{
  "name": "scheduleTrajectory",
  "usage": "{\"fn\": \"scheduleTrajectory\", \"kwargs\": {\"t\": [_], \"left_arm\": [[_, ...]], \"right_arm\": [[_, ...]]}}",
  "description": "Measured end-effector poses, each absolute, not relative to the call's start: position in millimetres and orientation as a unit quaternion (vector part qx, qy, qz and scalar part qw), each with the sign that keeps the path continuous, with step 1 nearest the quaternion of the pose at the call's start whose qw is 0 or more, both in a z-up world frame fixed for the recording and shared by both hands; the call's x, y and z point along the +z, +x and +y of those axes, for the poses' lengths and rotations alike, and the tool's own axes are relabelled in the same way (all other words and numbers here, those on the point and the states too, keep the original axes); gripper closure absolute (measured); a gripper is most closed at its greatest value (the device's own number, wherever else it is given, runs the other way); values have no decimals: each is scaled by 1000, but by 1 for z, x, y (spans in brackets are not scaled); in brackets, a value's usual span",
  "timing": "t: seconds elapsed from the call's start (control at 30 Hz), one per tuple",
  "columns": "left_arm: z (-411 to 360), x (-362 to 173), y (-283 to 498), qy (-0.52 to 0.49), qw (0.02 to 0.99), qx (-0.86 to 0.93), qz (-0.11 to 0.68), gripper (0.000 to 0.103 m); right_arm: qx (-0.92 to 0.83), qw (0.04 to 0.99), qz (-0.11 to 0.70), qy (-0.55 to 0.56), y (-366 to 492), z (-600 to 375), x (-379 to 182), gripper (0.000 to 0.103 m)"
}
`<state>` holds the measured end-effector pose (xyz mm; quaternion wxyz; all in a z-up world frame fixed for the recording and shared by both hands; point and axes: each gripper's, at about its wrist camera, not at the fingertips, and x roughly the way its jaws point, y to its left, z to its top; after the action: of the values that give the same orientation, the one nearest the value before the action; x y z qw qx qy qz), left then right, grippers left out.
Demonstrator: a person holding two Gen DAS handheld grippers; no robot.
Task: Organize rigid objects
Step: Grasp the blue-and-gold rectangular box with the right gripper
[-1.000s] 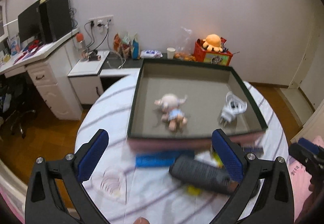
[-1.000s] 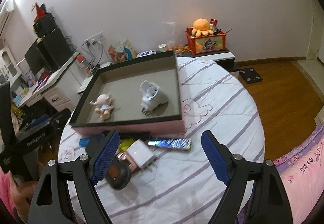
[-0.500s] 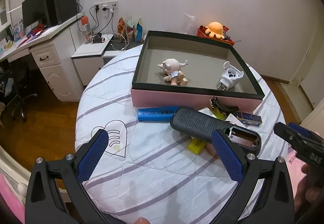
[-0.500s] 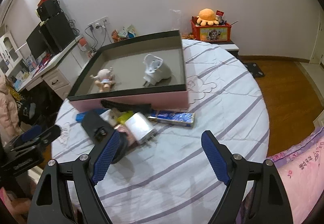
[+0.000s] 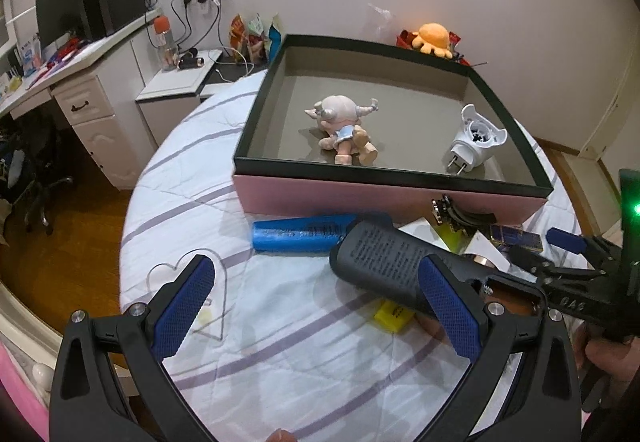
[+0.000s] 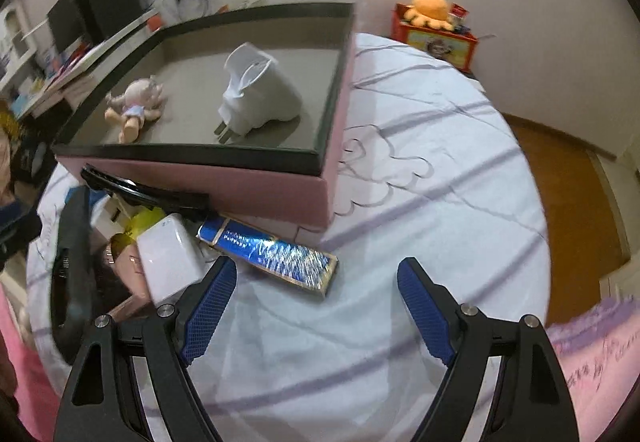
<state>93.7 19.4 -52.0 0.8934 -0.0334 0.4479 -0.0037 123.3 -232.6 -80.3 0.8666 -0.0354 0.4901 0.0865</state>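
Striped bedding [image 5: 280,354] is spread under a pink box [image 5: 392,198], in which a doll [image 5: 344,126] and a white plug adapter [image 6: 256,94] are held. Both the left gripper [image 5: 316,306] and right gripper [image 6: 316,306] are held low, jaws wide, nothing gripped, near a blue battery [image 5: 300,238] and black remote [image 5: 400,266].

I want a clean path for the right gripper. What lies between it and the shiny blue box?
Only bare striped tablecloth, seen in the right wrist view; the open right gripper sits just short of the shiny blue box.
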Motion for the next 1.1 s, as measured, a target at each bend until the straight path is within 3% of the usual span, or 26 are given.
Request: {"fn": "scheduleTrajectory", "kwargs": {"t": [0.1, 0.27, 0.47, 0.6, 0.67, 0.83, 0.97, 1.1], "left_arm": [[18, -57, 103, -32, 891, -3, 453, 0], [18, -63, 112, -36, 887, -4, 460, 0], [19, -62, 114, -34, 887, -4, 460, 0], [21, -62, 113, -36, 887, -4, 460, 0], [21, -62, 112, -35, 887, -5, 460, 0], [21, -60, 108, -33, 888, -5, 458, 0], [21, -60, 108, -35, 888, -4, 458, 0], [17, -61, 106, -28, 889, -5, 458, 0]], "right_arm": [[109, 861, 492, -74, 129, -224, -88, 21], [159, 855, 485, -90, 126, -216, -86, 44], [192, 842, 496, -90, 119, -212, -82, 59], [201, 840, 497, -87, 121, -216, -84, 59], [202, 844, 489, -88, 126, -217, -87, 53], [225, 838, 487, -101, 128, -213, -88, 50], [259, 816, 501, -127, 109, -202, -80, 73], [238, 829, 492, -115, 115, -199, -85, 73]]}}
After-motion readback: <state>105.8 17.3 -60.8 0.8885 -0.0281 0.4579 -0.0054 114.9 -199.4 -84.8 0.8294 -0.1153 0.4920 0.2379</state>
